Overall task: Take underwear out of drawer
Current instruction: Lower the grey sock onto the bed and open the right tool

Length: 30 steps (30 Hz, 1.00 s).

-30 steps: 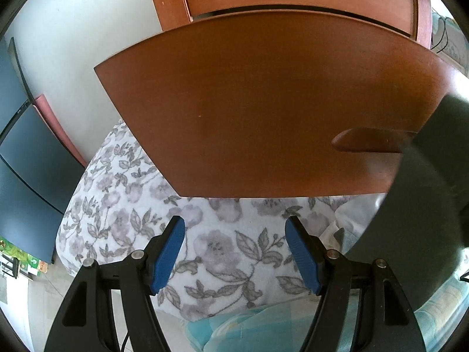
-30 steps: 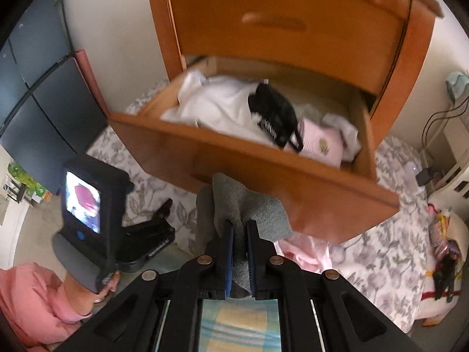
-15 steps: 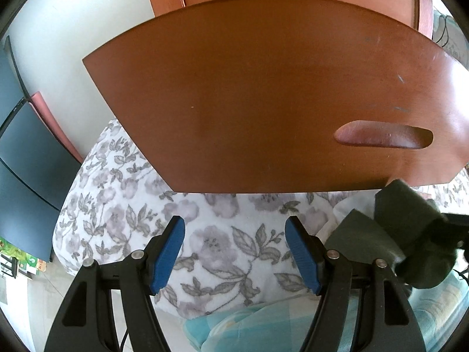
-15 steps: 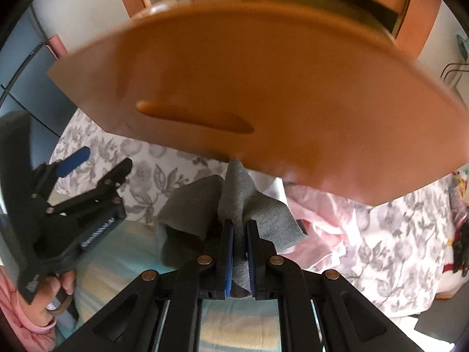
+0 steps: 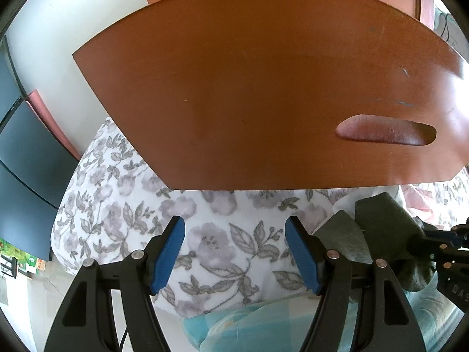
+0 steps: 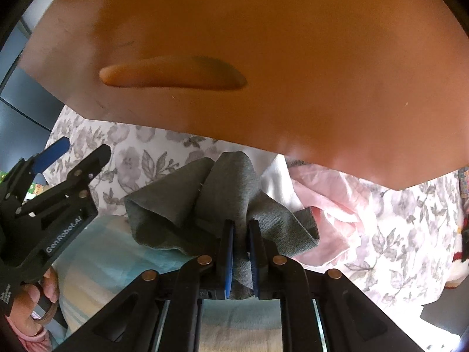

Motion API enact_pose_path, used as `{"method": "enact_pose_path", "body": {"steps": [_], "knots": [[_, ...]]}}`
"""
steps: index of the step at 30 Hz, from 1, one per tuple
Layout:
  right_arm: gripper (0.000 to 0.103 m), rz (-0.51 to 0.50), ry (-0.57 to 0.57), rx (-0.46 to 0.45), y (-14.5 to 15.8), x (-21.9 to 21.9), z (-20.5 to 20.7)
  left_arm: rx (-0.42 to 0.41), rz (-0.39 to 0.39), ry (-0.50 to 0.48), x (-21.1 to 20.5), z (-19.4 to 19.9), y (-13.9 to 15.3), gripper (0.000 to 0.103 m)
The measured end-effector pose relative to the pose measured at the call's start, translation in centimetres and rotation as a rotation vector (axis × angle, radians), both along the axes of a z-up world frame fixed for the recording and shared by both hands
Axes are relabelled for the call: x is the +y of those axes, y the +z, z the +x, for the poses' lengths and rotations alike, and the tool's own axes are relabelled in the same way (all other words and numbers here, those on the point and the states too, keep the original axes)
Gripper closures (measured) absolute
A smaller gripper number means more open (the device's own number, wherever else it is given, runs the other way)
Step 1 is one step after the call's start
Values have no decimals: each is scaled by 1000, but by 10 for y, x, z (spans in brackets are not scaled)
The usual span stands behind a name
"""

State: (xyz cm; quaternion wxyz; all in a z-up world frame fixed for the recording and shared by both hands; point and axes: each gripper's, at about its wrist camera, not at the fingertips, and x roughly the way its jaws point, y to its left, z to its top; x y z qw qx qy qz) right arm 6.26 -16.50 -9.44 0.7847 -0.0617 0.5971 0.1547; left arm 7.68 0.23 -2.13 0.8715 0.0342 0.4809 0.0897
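So the right gripper (image 6: 241, 234) has the grey underwear (image 6: 225, 193) pinched between its blue pads (image 6: 229, 252). The jaws have just eased open a touch, but the cloth is clearly still caught between them. It bunches up ahead of the fingertips and flops out to both sides, the left fold resting on the pale blue checked fabric (image 6: 88, 264) and the right fold overlapping a pink garment (image 6: 331, 205). Just past the fingertips, above everything, is the wooden drawer front (image 6: 263, 58) with its carved handle (image 6: 173, 73) up and to the left of the fingers. The underwear is outside the drawer, below its front edge, down near the floral bedspread (image 6: 395, 234).

The left gripper (image 5: 234, 252) has its fingers spread wide with nothing between them, only the floral bedspread (image 5: 123, 205) showing through the gap. The same drawer front (image 5: 263, 88) fills the space beyond its fingertips. The underwear (image 5: 381, 226) sits off to the right of its right finger, with the right gripper (image 5: 448, 243) poking in at the edge. A hand (image 6: 38, 299) on the left gripper's (image 6: 67, 158) grip shows in the right wrist view.
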Motion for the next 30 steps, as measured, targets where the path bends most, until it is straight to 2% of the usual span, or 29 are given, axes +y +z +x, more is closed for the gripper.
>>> {"method": "enact_pose_path", "body": {"steps": [10, 16, 20, 30], "knots": [[89, -14, -5, 5, -4, 2, 1, 3, -1, -1, 0, 1, -1, 31], [73, -19, -20, -1, 2, -5, -2, 3, -1, -1, 0, 1, -1, 31], [53, -21, -36, -16, 11, -11, -3, 3, -1, -1, 0, 1, -1, 31], [32, -17, -73, -56, 34, -31, 0, 3, -1, -1, 0, 1, -1, 31]]}}
